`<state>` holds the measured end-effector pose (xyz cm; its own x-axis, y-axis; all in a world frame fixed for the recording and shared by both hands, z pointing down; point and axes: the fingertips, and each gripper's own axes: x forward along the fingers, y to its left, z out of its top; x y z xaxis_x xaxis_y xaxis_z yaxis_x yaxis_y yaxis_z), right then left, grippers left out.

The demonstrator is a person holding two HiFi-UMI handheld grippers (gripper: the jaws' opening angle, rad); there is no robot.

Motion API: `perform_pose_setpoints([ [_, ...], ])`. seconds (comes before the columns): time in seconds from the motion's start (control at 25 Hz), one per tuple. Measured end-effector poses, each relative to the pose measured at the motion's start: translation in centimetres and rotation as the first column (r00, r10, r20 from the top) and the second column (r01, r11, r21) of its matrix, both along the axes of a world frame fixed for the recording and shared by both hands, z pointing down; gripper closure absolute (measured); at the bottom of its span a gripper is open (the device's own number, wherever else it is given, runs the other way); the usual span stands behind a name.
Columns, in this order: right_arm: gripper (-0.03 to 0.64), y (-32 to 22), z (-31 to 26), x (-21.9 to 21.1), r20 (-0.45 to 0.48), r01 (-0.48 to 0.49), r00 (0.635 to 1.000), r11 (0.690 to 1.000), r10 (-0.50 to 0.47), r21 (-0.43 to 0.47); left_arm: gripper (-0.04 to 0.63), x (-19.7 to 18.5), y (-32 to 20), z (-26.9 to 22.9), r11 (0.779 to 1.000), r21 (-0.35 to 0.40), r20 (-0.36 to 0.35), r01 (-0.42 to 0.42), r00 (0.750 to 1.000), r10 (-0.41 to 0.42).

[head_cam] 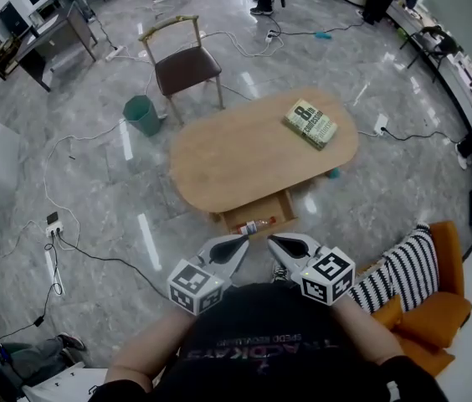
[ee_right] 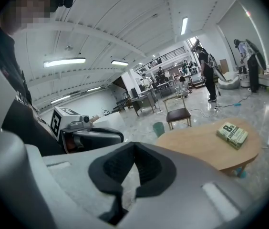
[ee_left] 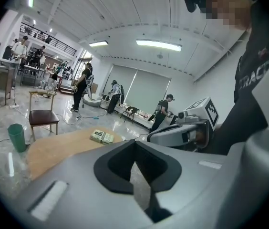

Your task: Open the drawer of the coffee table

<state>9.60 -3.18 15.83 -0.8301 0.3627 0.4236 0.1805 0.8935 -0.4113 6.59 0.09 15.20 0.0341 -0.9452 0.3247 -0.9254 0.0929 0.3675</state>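
Observation:
The oval wooden coffee table point(head_cam: 244, 153) stands ahead of me, with a green book point(head_cam: 310, 124) on its right end. Its drawer point(head_cam: 279, 210) is pulled out toward me, and a small bottle point(head_cam: 255, 226) lies inside. My left gripper point(head_cam: 243, 243) and right gripper point(head_cam: 274, 241) hang side by side close to my body, just short of the drawer front and touching nothing. Both are shut with nothing between the jaws. The left gripper view shows the table point(ee_left: 53, 149), the book point(ee_left: 101, 137) and the right gripper point(ee_left: 182, 132). The right gripper view shows the table point(ee_right: 206, 142) and the left gripper point(ee_right: 87, 132).
A wooden chair point(head_cam: 184, 61) and a green bin point(head_cam: 141, 114) stand beyond the table's far left. Cables and a power strip point(head_cam: 53, 227) lie on the marble floor at left. An orange armchair point(head_cam: 449, 308) with a striped cushion point(head_cam: 403, 270) is at my right. People stand far off.

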Motion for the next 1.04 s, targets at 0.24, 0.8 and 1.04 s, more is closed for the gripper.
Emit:
perform_pose_setpoints([
  [0.24, 0.615, 0.17, 0.16, 0.27, 0.000, 0.003, 1.000, 1.000, -0.003, 0.002, 0.592, 0.25, 0.14, 0.07, 1.000, 0.002, 0.015, -0.001, 1.000, 0.001],
  [0.8, 0.615, 0.66, 0.08, 0.54, 0.002, 0.008, 1.000, 1.000, -0.008, 0.006, 0.593, 0.65, 0.47, -0.12, 1.000, 0.001, 0.013, 0.001, 1.000, -0.001],
  [1.04, 0.615, 0.79, -0.05, 0.89, 0.003, 0.012, 1.000, 1.000, -0.012, 0.005, 0.594, 0.95, 0.56, -0.42, 1.000, 0.000, 0.014, 0.008, 1.000, -0.008],
])
